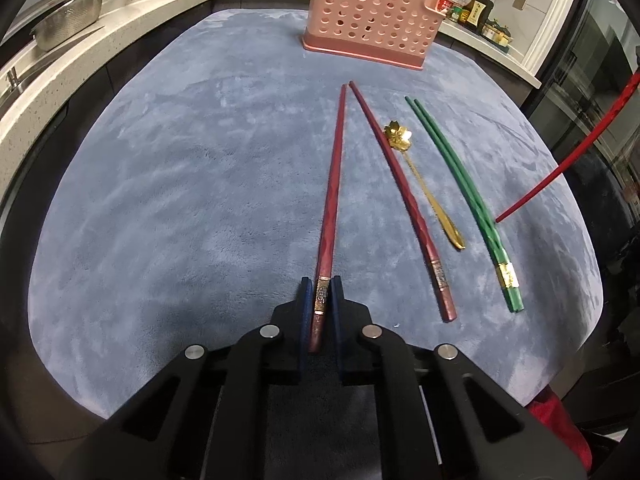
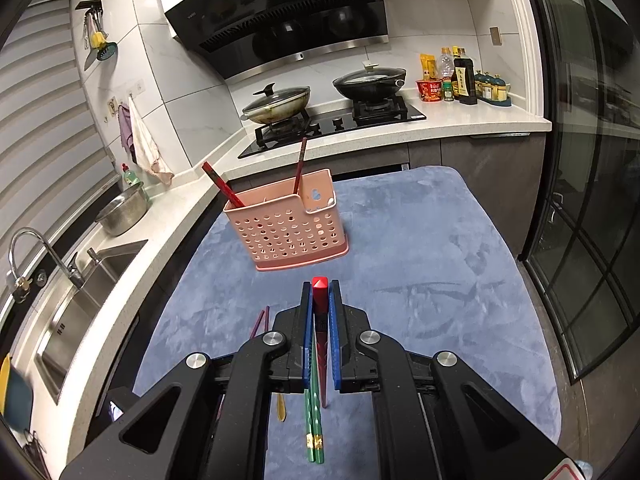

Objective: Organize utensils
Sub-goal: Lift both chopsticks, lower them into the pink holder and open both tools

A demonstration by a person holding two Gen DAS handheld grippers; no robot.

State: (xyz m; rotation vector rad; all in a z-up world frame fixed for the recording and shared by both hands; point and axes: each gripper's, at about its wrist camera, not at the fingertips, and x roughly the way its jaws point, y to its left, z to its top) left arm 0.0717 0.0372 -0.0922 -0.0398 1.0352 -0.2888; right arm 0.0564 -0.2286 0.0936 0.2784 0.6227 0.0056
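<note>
My left gripper (image 1: 321,287) is low over the blue-grey mat (image 1: 180,200), its pads closed on the banded end of a dark red chopstick (image 1: 334,184) that lies pointing away. To its right lie a second dark red chopstick (image 1: 400,200), a gold flower-handled spoon (image 1: 424,184) and a pair of green chopsticks (image 1: 460,200). My right gripper (image 2: 320,286) is shut on a bright red chopstick (image 2: 320,283), held in the air above the green pair (image 2: 314,420); its shaft (image 1: 560,168) slants in from the right. The pink perforated holder (image 2: 286,228) stands at the mat's far end with two chopsticks (image 2: 222,186) in it.
A white counter wraps the left and back, with a sink (image 2: 80,300), a faucet (image 2: 24,240) and a steel colander (image 2: 122,210). Two lidded pans (image 2: 280,102) sit on the stove. Bottles (image 2: 460,76) stand at the back right. A glass door (image 2: 592,240) is on the right.
</note>
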